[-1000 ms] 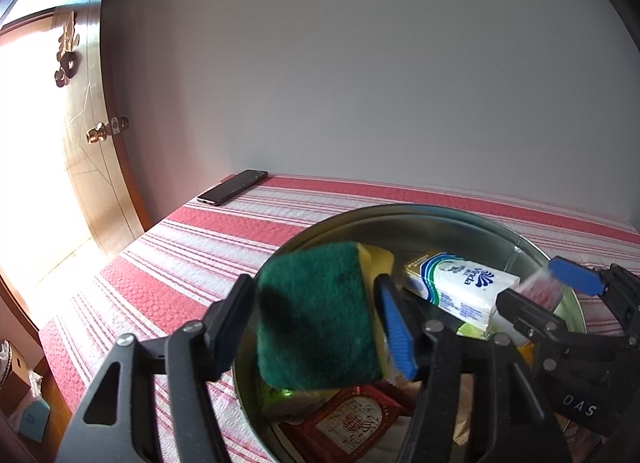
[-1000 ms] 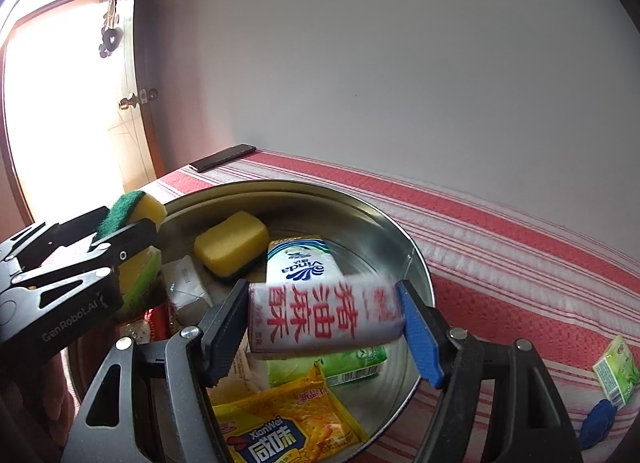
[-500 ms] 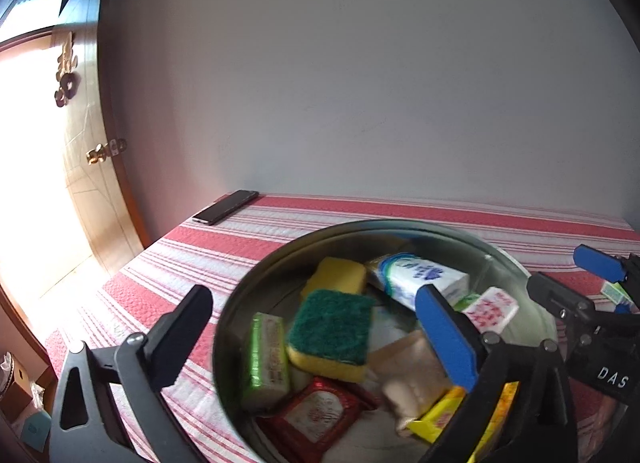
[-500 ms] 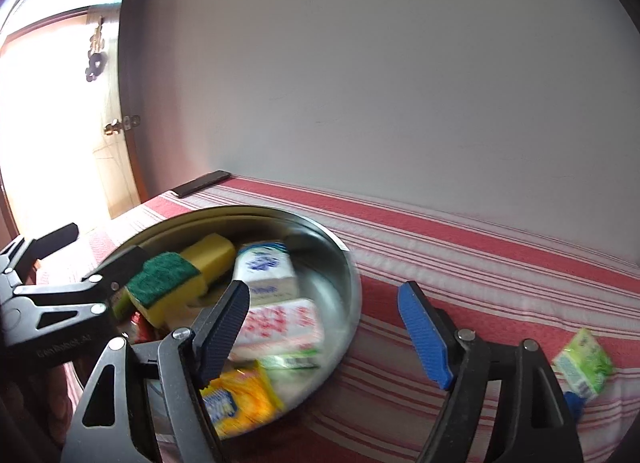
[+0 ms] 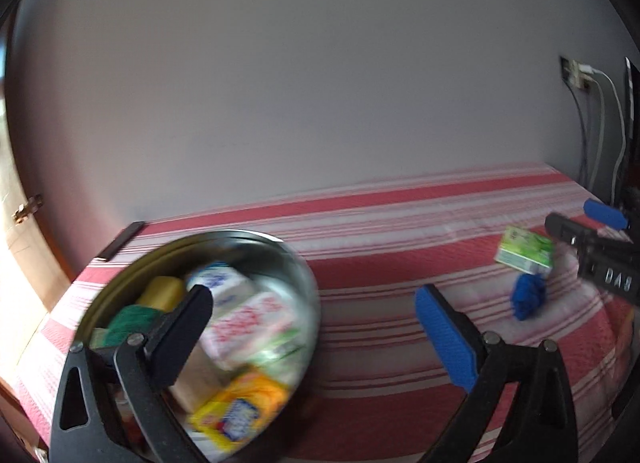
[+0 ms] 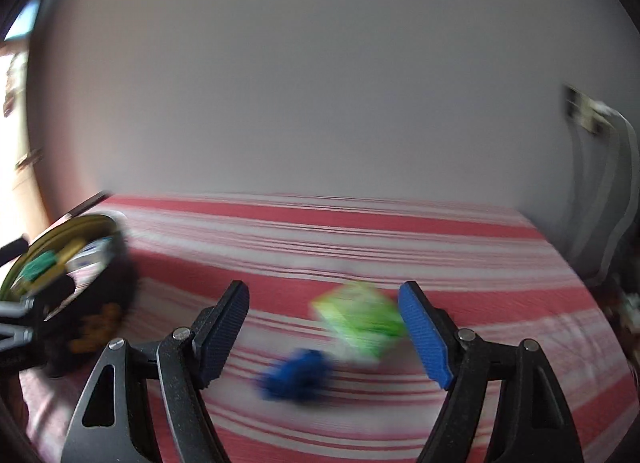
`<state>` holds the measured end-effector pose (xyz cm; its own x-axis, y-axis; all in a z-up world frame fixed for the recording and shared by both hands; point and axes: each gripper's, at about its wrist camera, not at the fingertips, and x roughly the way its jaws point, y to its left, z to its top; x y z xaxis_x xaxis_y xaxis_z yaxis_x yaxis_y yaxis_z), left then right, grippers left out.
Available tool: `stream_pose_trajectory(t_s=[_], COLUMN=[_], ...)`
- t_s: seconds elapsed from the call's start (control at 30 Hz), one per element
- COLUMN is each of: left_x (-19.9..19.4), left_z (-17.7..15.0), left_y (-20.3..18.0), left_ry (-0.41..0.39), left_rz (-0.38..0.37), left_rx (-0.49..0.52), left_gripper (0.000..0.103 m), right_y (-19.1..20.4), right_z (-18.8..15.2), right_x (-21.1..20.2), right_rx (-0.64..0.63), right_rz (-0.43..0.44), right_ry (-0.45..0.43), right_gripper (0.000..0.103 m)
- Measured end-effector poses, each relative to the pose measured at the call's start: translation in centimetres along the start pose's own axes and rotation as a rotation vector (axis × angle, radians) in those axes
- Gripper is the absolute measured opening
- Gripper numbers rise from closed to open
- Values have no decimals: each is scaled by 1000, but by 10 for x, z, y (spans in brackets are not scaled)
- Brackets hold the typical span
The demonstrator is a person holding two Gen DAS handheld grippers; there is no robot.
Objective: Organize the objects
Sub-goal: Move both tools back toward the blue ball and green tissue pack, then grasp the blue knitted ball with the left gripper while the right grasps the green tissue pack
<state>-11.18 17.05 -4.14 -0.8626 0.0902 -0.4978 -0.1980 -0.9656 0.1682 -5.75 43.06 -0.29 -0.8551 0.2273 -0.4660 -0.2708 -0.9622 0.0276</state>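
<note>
A round metal basin (image 5: 296, 263) at the table's left holds a green-and-yellow sponge (image 5: 132, 319), a yellow sponge (image 5: 160, 291), a red-and-white packet (image 5: 248, 323), a white-and-blue box and a yellow packet. It also shows blurred in the right wrist view (image 6: 80, 223). My left gripper (image 5: 312, 327) is open and empty over the basin's right edge. My right gripper (image 6: 324, 327) is open and empty above the cloth, near a green carton (image 6: 360, 319) and a small blue object (image 6: 296, 375). Both also show in the left wrist view, the carton (image 5: 524, 251) and the blue object (image 5: 528, 299).
A red-and-white striped cloth (image 5: 400, 223) covers the table, which stands against a grey wall. A dark phone (image 5: 120, 239) lies at the far left corner. A wall socket with cables (image 5: 592, 103) is at the right. A wooden door is at the left.
Both grippers let go of their objects into the basin, the left the green sponge, the right the red-and-white packet. Both then swung right, the right one to the green carton.
</note>
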Motion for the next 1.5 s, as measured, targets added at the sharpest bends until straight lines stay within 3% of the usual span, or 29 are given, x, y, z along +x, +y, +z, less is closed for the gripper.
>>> stream_pose_trajectory(t_s=[0.13,0.27,0.47,0.67,0.7,0.8,0.83,0.87,1.2,1.5], left_x=[14,21,27,49,52,63,64,65,74,80], left_z=[2,1,4,4,3,-2,-2,-2,-1,0], left_y=[-52,-93,-127,-143,-145,-146,-146,-145,-110,-91], left_ry=[63,107,137,215,229,288,299,298,267,261], left_rz=[-94,-152,-200,-242,-254,-300,-319,-327,-233,-191], left_rx=[43,98,147,162,160,152,145,143,107,47], left_gripper=[103,103,101,90,84,46,38,37,34,34], right_y=[-47,-67,-73,-77,-77,-77,-76,-74,-44,-9], right_z=[-4,-9,-15,-14,-14,-13,-13,-13,-2,-2], right_x=[-4,-5,-1,3,5,9,10,11,43,81], right_rx=[93,138,163,156,151,142,138,132,-15,-194], right_rz=[-62,-76,-58,-47,-48,-46,-44,-41,22,89], right_ry=[-8,-10,-6,20,33,51,54,57,116,250], right_gripper=[79,79,79,79,79,79,79,79,79,79])
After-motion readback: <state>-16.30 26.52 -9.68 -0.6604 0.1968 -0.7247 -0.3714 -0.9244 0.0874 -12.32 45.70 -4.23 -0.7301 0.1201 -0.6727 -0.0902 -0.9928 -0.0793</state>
